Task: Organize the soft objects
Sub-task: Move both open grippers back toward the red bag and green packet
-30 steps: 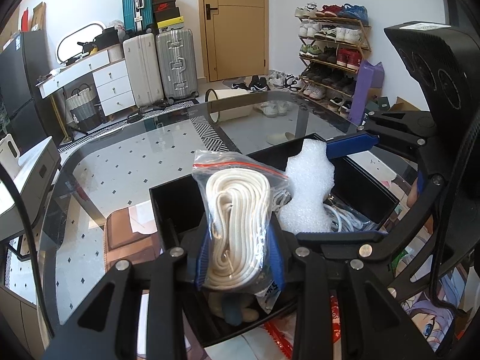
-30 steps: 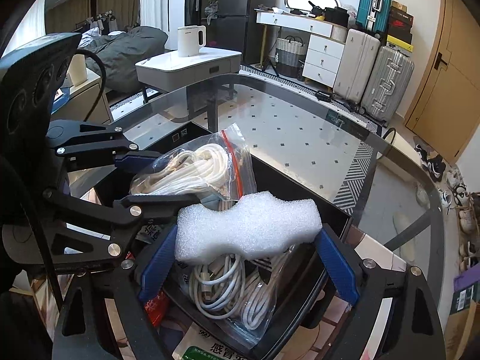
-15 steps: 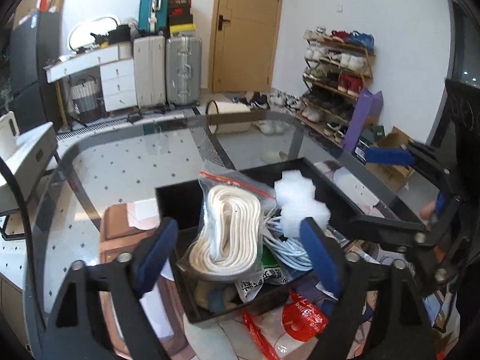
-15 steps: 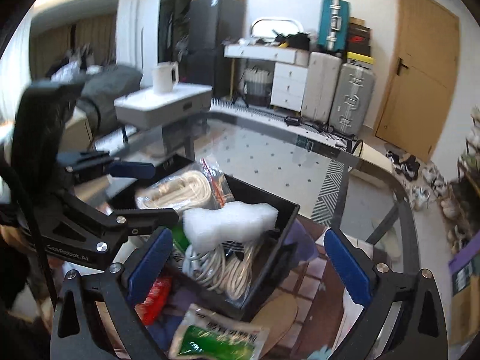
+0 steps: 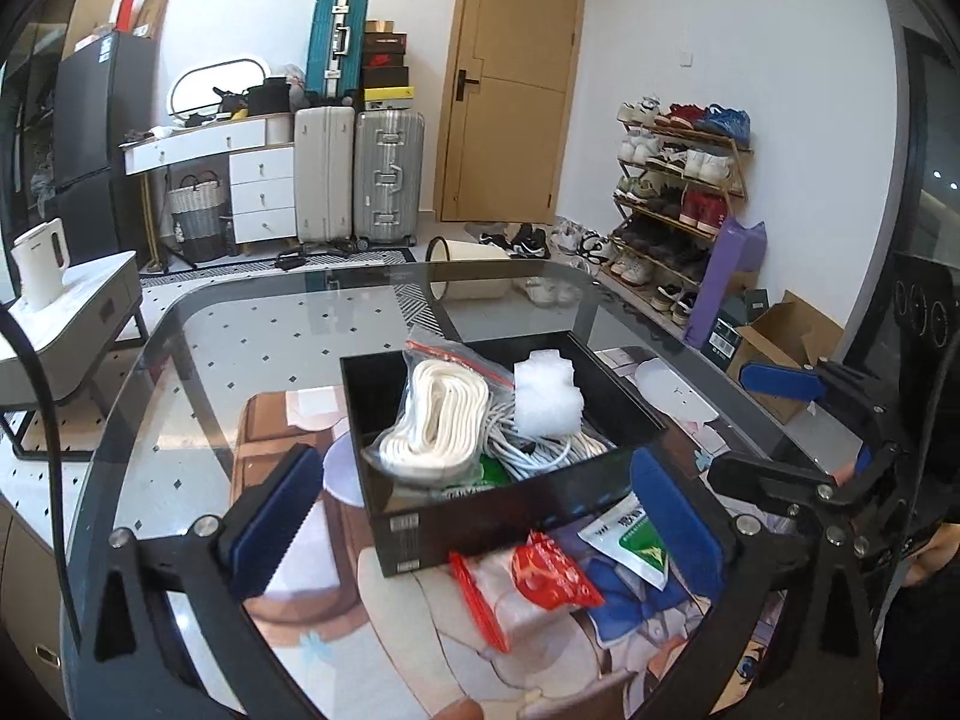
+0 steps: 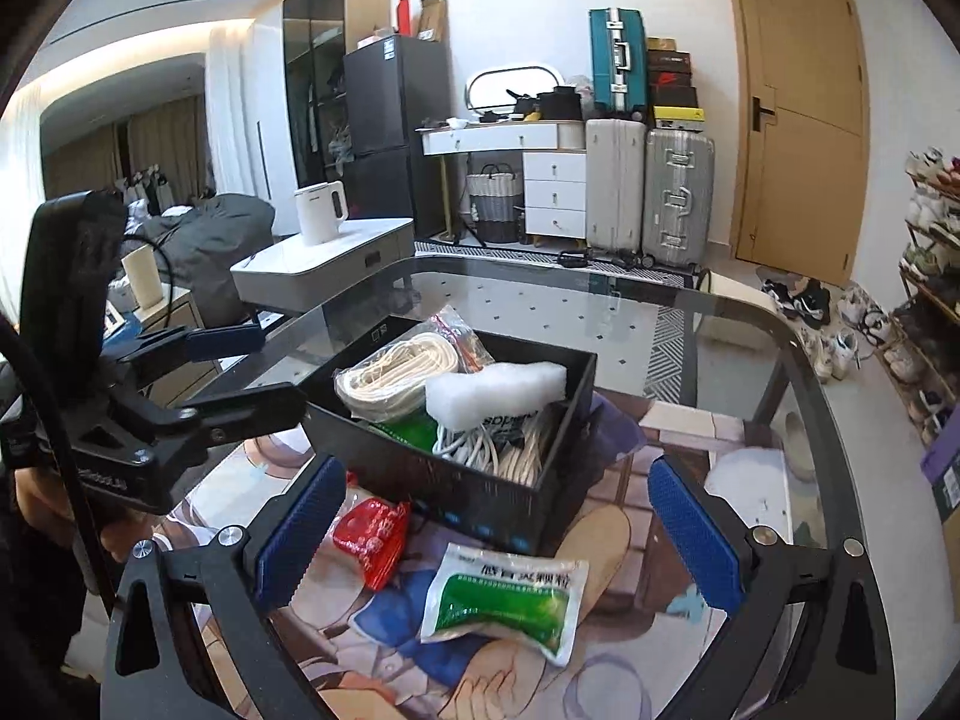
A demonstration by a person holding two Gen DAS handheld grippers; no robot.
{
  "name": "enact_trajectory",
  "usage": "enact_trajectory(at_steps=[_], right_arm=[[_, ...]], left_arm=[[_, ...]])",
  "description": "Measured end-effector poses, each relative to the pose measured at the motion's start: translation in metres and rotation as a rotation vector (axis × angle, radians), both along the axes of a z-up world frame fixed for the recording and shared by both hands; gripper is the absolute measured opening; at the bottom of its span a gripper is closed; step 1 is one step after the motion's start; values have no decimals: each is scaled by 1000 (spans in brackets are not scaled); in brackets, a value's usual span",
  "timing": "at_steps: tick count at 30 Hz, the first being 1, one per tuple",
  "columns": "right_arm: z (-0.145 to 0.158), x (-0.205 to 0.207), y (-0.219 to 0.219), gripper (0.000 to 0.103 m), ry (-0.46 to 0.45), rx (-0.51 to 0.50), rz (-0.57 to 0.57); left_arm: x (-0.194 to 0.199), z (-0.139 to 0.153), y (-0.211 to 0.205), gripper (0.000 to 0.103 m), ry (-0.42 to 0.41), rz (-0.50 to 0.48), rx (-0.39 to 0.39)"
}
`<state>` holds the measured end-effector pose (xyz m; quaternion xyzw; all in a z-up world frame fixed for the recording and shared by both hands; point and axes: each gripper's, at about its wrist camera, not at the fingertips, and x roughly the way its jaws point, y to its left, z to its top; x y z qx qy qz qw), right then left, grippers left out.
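Presently both tools stood apart, holding nothing. Green packet lay on the bench between the right tool fingers, at 6 o'clock from the box, long axis crosswise. Left tool sat farther off, so the right was judged nearer.

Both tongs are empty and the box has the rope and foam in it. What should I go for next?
Probably lower the right tongs, which stand open, onto the green-and-white sachet. It lies on the mat outside the black box, directly beneath them, with the red packet beside it.
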<state>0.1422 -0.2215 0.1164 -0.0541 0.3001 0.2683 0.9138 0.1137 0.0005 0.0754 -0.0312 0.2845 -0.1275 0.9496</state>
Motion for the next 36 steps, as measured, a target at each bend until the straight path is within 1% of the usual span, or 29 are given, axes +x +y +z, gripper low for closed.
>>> enact_trajectory(at_steps=[3, 7, 10, 12, 15, 18, 23, 28, 32, 36], right_arm=[[-2, -7, -6, 102, 8, 20, -32], [-5, -6, -13, 102, 24, 36, -84], [-6, -4, -15, 102, 34, -1, -102], [-4, -5, -19, 102, 27, 0, -106], [-7, -6, -21, 102, 50, -2, -102], [-11, -8, -23, 102, 81, -4, -106], [-15, -9, -21, 102, 105, -8, -99], [-24, -5, -17, 102, 137, -21, -88], [-33, 0, -14, 102, 179, -31, -112], [-46, 4, -7, 102, 224, -75, -108]], left_arm=[[-8, 0, 3, 103, -4, 17, -3], [-23, -3, 5, 103, -19, 54, 33], [-26, -5, 8, 103, -17, 65, 40], [-29, -6, 8, 103, -12, 75, 46], [-33, -10, 7, 103, -12, 87, 66], [-34, -18, 6, 103, 3, 95, 74], [-33, -32, 7, 103, 55, 102, 57], [-33, -40, 3, 103, 76, 110, 57], [-31, -42, 0, 103, 86, 110, 59], [-27, -47, -3, 103, 106, 108, 71]])
